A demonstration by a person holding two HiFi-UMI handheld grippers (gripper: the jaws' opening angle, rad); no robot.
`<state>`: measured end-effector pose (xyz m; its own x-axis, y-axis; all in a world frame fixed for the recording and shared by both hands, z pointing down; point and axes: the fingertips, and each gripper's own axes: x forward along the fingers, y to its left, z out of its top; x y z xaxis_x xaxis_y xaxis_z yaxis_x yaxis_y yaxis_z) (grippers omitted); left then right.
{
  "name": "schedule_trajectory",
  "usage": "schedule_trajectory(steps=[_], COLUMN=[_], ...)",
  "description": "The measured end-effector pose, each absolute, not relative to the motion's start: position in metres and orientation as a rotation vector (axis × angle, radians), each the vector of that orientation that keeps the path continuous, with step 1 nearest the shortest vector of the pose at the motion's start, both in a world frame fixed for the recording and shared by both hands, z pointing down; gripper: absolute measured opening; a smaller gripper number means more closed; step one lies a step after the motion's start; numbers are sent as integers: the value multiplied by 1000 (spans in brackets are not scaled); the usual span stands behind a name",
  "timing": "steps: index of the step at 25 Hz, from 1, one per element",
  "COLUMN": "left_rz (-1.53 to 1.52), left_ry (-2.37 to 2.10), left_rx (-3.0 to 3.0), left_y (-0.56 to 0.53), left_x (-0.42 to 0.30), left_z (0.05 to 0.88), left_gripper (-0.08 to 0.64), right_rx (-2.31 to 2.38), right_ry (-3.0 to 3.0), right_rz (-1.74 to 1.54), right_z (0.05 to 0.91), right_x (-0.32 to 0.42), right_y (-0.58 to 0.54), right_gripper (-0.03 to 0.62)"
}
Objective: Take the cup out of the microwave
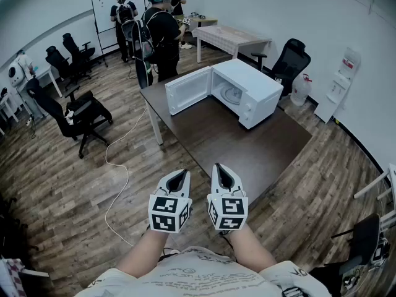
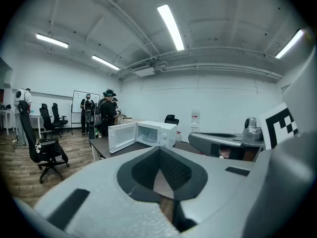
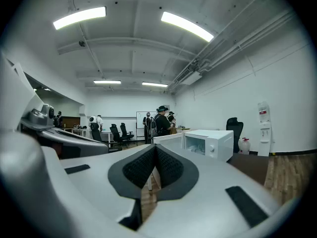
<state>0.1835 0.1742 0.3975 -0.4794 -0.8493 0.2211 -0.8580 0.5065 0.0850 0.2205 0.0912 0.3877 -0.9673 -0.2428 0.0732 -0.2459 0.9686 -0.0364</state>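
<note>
A white microwave (image 1: 247,91) stands on the far part of a dark brown table (image 1: 247,147), its door (image 1: 189,90) swung open to the left. Inside the cavity I make out a round turntable (image 1: 232,94); no cup can be made out at this distance. My left gripper (image 1: 179,173) and right gripper (image 1: 221,167) hang side by side close to my body, short of the table's near corner, both pointing at the microwave. Both are shut with nothing between the jaws. The left gripper (image 2: 159,150) view shows the microwave (image 2: 148,134) far ahead, as does the right gripper (image 3: 154,148) view.
Several people (image 1: 162,33) stand beyond the table near a whiteboard (image 1: 117,8). Black office chairs (image 1: 83,113) sit at the left, another (image 1: 288,60) behind the microwave. A white cable (image 1: 117,166) trails over the wooden floor. A water dispenser (image 1: 340,88) stands against the right wall.
</note>
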Motion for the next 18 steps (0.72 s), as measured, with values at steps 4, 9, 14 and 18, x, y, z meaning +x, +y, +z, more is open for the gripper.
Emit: schedule_trajectory(steps=[4, 9, 14, 18], left_rz=[54, 61, 62, 64], left_ry=[-2517, -2514, -2509, -2494], left_rx=[1443, 1438, 1426, 1428], left_y=[166, 154, 141, 131], left_x=[190, 199, 209, 207], left_z=[401, 405, 411, 415], left_gripper=[14, 14, 14, 14], right_rx=[374, 351, 332, 333], right_ry=[-3052, -3070, -3041, -3035], right_rz=[68, 60, 59, 75], right_z=[389, 390, 400, 404], right_x=[227, 236, 242, 243], right_y=[83, 77, 63, 55], right_gripper=[14, 15, 15, 15])
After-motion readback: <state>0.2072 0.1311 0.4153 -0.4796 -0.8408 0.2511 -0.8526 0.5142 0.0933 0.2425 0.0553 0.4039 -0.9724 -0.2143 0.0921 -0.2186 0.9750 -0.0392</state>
